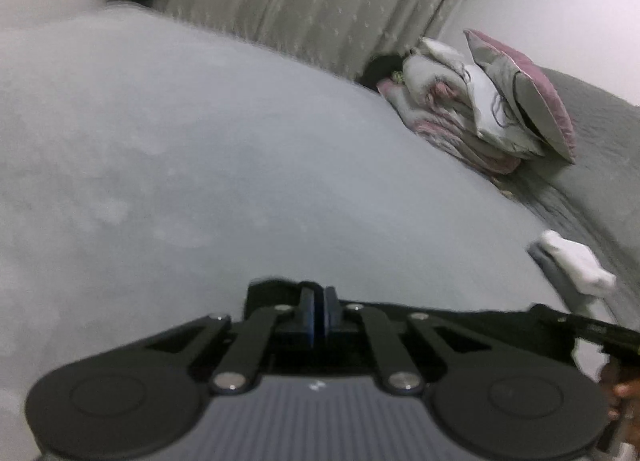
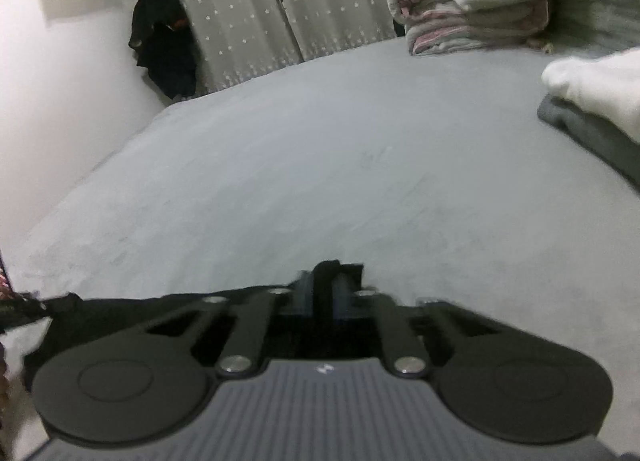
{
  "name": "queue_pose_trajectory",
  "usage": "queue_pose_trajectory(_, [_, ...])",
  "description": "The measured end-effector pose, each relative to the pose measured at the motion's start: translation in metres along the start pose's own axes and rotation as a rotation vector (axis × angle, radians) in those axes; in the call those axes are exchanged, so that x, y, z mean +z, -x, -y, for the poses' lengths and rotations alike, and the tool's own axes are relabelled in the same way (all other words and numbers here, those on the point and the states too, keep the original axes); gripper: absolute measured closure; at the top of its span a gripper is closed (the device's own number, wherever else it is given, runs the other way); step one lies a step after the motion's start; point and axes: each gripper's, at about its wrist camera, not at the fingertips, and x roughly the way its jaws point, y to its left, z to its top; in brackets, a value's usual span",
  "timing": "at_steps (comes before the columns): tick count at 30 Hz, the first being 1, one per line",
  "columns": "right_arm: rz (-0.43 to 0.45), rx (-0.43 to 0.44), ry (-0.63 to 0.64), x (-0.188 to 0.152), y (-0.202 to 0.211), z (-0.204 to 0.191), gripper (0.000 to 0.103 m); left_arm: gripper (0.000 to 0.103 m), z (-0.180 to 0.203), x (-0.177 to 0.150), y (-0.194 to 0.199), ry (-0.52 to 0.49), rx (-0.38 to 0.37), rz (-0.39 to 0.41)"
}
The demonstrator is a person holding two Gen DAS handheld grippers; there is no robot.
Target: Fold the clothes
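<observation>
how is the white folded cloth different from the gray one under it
The white cloth lies on top and looks thicker; the gray cloth lies flat beneath it and sticks out past its edge. Both rest folded on the bed.

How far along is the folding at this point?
Done: a white piece lies folded on a grey one at the bed's right side. In hand: the left gripper and right gripper are each shut on a black garment, stretched between them above the bed. Left: folding and stacking it; no other loose clothes show.
</observation>
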Motion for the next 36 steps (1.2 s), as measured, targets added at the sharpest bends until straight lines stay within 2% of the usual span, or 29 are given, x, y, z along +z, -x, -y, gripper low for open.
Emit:
queue_pose_trajectory(3, [0.072, -0.024, 0.03, -0.003, 0.011, -0.01, 0.096, 0.099, 0.004, -0.002, -0.004, -0.037, 0.035, 0.014])
queue_pose_trajectory(5, [0.041, -0.068, 0.081, -0.006, 0.005, -0.013, 0.096, 0.093, 0.009, -0.008, -0.011, -0.121, 0.073, -0.018])
queue_pose_trajectory(6, [0.007, -0.09, 0.107, -0.009, -0.002, -0.014, 0.094, 0.092, 0.011, -0.011, -0.013, -0.149, 0.084, -0.022])
queue_pose_trajectory(7, [-0.01, -0.105, 0.117, -0.012, -0.005, -0.014, 0.094, 0.087, 0.013, -0.011, -0.012, -0.156, 0.088, -0.018])
queue_pose_trajectory(8, [-0.002, -0.115, 0.119, -0.015, -0.004, -0.014, 0.084, 0.082, 0.012, -0.009, -0.006, -0.157, 0.095, -0.011])
queue_pose_trajectory(9, [0.009, -0.132, 0.122, -0.015, -0.001, -0.015, 0.071, 0.07, 0.011, -0.007, -0.001, -0.157, 0.103, -0.004])
queue_pose_trajectory(10, [0.02, -0.147, 0.126, -0.014, 0.003, -0.016, 0.068, 0.063, 0.011, -0.006, 0.006, -0.16, 0.111, 0.012])
queue_pose_trajectory(11, [0.032, -0.138, 0.131, -0.013, 0.009, -0.018, 0.066, 0.063, 0.013, -0.005, 0.015, -0.174, 0.11, 0.036])
queue_pose_trajectory(12, [0.043, -0.128, 0.136, -0.012, 0.014, -0.02, 0.066, 0.062, 0.014, -0.004, 0.024, -0.189, 0.107, 0.059])
queue_pose_trajectory(14, [0.066, -0.107, 0.145, -0.011, 0.026, -0.024, 0.066, 0.057, 0.021, -0.006, 0.034, -0.224, 0.053, 0.067])
queue_pose_trajectory(16, [0.072, -0.044, 0.165, -0.012, 0.037, -0.029, 0.063, 0.049, 0.028, -0.009, 0.042, -0.26, -0.014, 0.061])
queue_pose_trajectory(17, [0.064, -0.008, 0.179, -0.014, 0.04, -0.033, 0.063, 0.049, 0.031, -0.01, 0.046, -0.278, -0.047, 0.057])
queue_pose_trajectory(19, [0.035, 0.056, 0.229, -0.02, 0.046, -0.042, 0.063, 0.049, 0.041, -0.017, 0.046, -0.324, -0.105, 0.025])
queue_pose_trajectory(25, [-0.05, 0.168, 0.402, -0.041, 0.055, -0.061, 0.063, 0.049, 0.067, -0.041, 0.042, -0.48, -0.276, -0.084])
queue_pose_trajectory(28, [-0.095, 0.17, 0.468, -0.047, 0.051, -0.064, 0.063, 0.051, 0.076, -0.051, 0.038, -0.547, -0.277, -0.128])
queue_pose_trajectory(29, [-0.108, 0.164, 0.491, -0.05, 0.05, -0.064, 0.063, 0.054, 0.077, -0.053, 0.037, -0.564, -0.269, -0.131])
queue_pose_trajectory(31, [-0.126, 0.147, 0.546, -0.056, 0.047, -0.066, 0.063, 0.076, 0.079, -0.059, 0.039, -0.594, -0.257, -0.141])
queue_pose_trajectory(32, [-0.13, 0.14, 0.566, -0.057, 0.045, -0.066, 0.064, 0.08, 0.08, -0.059, 0.037, -0.601, -0.255, -0.15])
queue_pose_trajectory(34, [-0.127, 0.135, 0.594, -0.061, 0.045, -0.066, 0.073, 0.09, 0.078, -0.056, 0.037, -0.596, -0.249, -0.144])
queue_pose_trajectory(36, [-0.127, 0.129, 0.615, -0.063, 0.045, -0.066, 0.096, 0.094, 0.077, -0.05, 0.036, -0.585, -0.247, -0.134])
